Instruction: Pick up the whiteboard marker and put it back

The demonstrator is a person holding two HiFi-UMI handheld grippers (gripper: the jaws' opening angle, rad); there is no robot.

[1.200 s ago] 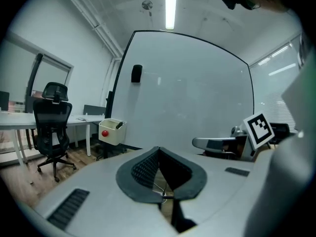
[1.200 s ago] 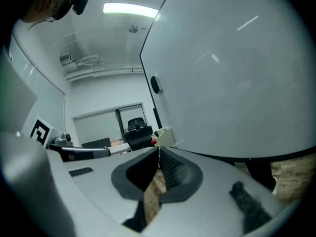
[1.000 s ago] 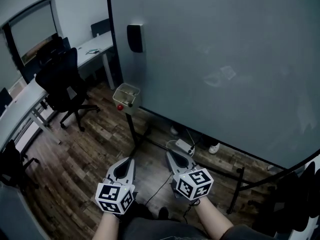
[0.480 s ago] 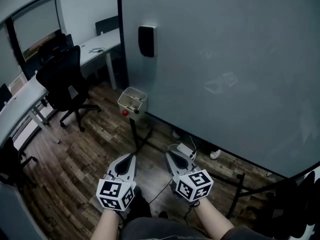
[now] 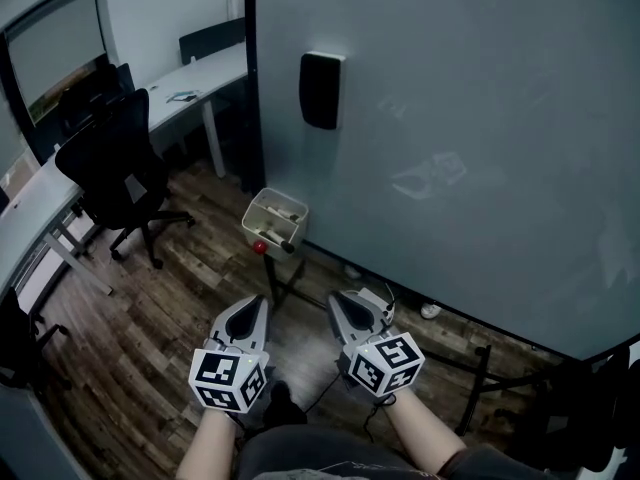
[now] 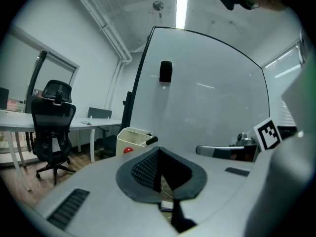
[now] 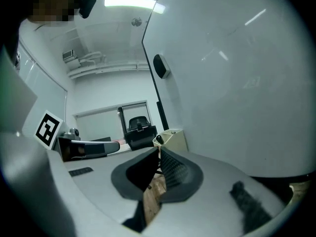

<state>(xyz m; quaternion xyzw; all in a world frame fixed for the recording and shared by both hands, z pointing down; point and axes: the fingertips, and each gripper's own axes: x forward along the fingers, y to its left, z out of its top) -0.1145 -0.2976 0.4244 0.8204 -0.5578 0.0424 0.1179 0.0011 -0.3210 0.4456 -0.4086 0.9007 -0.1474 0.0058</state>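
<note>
A cream marker box (image 5: 275,216) hangs at the whiteboard's (image 5: 480,118) lower left corner. A black-capped marker (image 5: 288,248) and a red-capped one (image 5: 260,247) stick out of its near side. Both grippers hover over the floor a short way in front of the box, pointing at it. My left gripper (image 5: 256,303) is shut and empty, and so is my right gripper (image 5: 338,300). The left gripper view has the box (image 6: 132,137) and the black marker (image 6: 150,140) just beyond the closed tips (image 6: 158,152). In the right gripper view the box (image 7: 173,137) sits past the tips (image 7: 159,152).
A black eraser (image 5: 320,90) sticks to the whiteboard above the box. The board's stand legs (image 5: 280,288) and a power strip with cables (image 5: 375,303) lie on the wooden floor below. A black office chair (image 5: 115,173) and white desks (image 5: 190,83) stand to the left.
Both grippers have moved forward together toward the whiteboard. The marker box and eraser now sit closer and lower in the head view.
</note>
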